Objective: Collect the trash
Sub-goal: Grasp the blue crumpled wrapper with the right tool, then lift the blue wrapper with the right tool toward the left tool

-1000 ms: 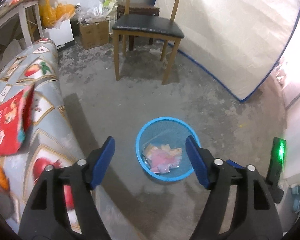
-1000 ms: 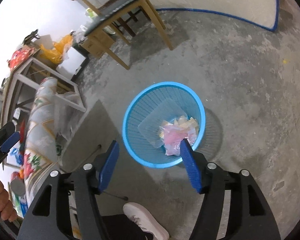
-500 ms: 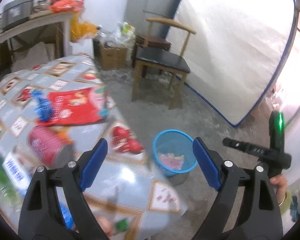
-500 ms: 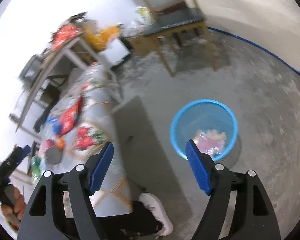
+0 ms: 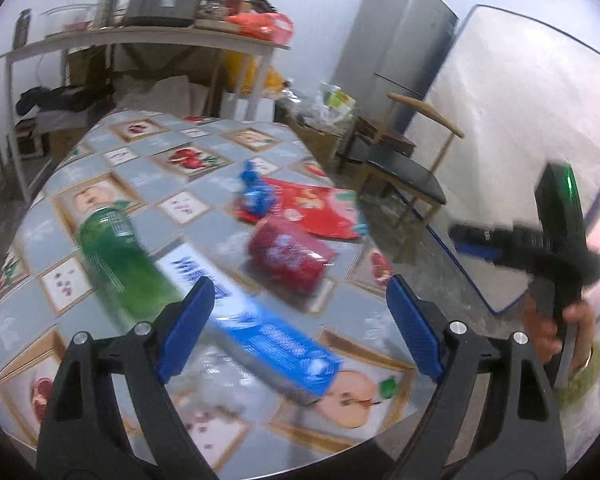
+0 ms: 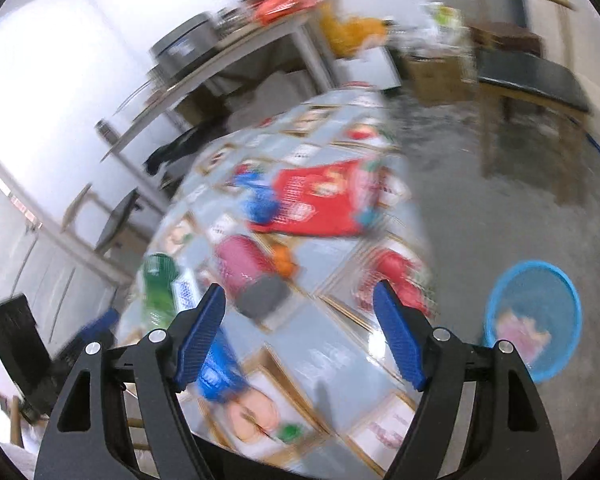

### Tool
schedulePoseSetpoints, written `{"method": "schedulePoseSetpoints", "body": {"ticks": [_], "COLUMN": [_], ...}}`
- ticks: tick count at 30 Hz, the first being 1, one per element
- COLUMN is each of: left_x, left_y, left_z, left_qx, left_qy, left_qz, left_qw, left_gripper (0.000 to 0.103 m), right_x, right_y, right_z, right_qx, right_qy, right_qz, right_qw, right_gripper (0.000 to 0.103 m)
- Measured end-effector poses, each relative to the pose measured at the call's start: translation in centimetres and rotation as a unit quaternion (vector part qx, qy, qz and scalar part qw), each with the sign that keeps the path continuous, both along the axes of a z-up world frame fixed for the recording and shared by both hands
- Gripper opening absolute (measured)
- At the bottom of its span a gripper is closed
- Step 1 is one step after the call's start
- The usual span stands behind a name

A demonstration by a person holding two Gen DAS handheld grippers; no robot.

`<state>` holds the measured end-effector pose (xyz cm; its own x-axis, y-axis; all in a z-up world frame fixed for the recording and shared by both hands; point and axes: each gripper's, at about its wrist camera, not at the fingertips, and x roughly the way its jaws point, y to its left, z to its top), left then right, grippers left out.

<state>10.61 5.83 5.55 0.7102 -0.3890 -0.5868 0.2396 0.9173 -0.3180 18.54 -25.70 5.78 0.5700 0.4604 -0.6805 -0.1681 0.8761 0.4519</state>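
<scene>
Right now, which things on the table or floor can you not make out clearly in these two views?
- Left wrist view: blue box, print smeared by motion blur.
- Left wrist view: blue basket absent, past the table edge.
- Right wrist view: blue basket, contents only a pink blur.
- Right wrist view: green bottle, label unreadable.

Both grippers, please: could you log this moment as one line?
left gripper: jaws open, empty | right gripper: jaws open, empty | trash on table | basket: floor

No legible text in either view.
Printed marks show on the blue box (image 5: 276, 344), the red packet (image 5: 316, 210) and the green bottle (image 5: 120, 256) label, but motion blur leaves every one of them unreadable.
</scene>
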Motion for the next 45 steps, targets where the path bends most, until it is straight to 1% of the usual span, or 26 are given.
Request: {"method": "schedulePoseSetpoints", "body": {"ticks": [3, 6, 9, 13, 16, 21, 22, 24, 27, 28, 30, 33, 36, 40, 42, 45], "left_x": [0.1, 0.3, 0.8, 1.2, 0.9, -0.4, -0.7, -1.2, -1.7, -1.9, -2.0, -2.2, -2.2, -2.1, -2.2, -2.2], "left_y": [2.3, 4.1, 5.5, 6.8, 6.8, 6.0, 5.8, 5.4, 4.9, 4.7, 4.5, 4.2, 3.9, 3.8, 3.6, 3.9], "left_z": [-0.4, -0.7, -0.7, -0.7, -0.9, -1.5, -1.8, -2.2, -2.8, -2.9, -3.2, -3.3, -3.2, -3.2, -3.1, -2.8], "left_qx": [-0.006, -0.011, -0.017, -0.022, -0.024, -0.027, -0.028, -0.031, -0.031, -0.032, -0.037, -0.035, -0.026, -0.027, -0.026, -0.016], "left_qy": [0.002, 0.0, -0.001, 0.0, -0.001, -0.009, -0.008, -0.002, 0.003, 0.006, 0.01, 0.013, 0.012, 0.017, 0.018, 0.012], "left_qz": [0.012, 0.021, 0.026, 0.03, 0.018, -0.035, -0.044, -0.066, -0.081, -0.084, -0.09, -0.092, -0.093, -0.097, -0.095, -0.081], "left_qw": [0.9999, 0.9997, 0.9995, 0.9993, 0.9996, 0.999, 0.9986, 0.9974, 0.9962, 0.9959, 0.9952, 0.995, 0.9953, 0.9948, 0.995, 0.9965], "left_gripper": [0.083, 0.083, 0.083, 0.083, 0.083, 0.083, 0.081, 0.079, 0.078, 0.077, 0.076, 0.073, 0.07, 0.065, 0.065, 0.065], "right_x": [4.5, 8.7, 13.4, 17.8, 19.7, 21.7, 22.0, 22.4, 22.5, 22.6, 22.3, 21.7, 20.6, 18.2, 16.1, 12.9], "right_y": [4.3, 7.9, 11.8, 15.1, 16.5, 18.0, 18.2, 18.5, 18.4, 18.4, 18.1, 17.6, 16.9, 14.3, 12.4, 10.1], "right_z": [1.0, 1.1, 0.0, -2.6, -4.5, -6.8, -7.2, -7.9, -8.4, -8.5, -8.5, -8.0, -6.7, -3.8, -1.7, 0.6], "right_qx": [0.006, -0.006, -0.042, -0.072, -0.104, -0.152, -0.158, -0.172, -0.173, -0.172, -0.164, -0.15, -0.133, -0.094, -0.07, -0.048], "right_qy": [0.011, 0.03, 0.049, 0.086, 0.097, 0.115, 0.118, 0.126, 0.127, 0.126, 0.122, 0.111, 0.09, 0.058, 0.032, 0.002], "right_qz": [0.037, 0.053, 0.064, 0.068, 0.06, 0.059, 0.059, 0.061, 0.063, 0.063, 0.06, 0.057, 0.052, 0.034, 0.024, 0.016], "right_qw": [0.999, 0.998, 0.996, 0.991, 0.988, 0.98, 0.978, 0.975, 0.975, 0.975, 0.977, 0.981, 0.986, 0.993, 0.997, 0.999], "right_gripper": [0.074, 0.074, 0.074, 0.074, 0.071, 0.058, 0.055, 0.045, 0.035, 0.033, 0.027, 0.024, 0.023, 0.023, 0.023, 0.023]}}
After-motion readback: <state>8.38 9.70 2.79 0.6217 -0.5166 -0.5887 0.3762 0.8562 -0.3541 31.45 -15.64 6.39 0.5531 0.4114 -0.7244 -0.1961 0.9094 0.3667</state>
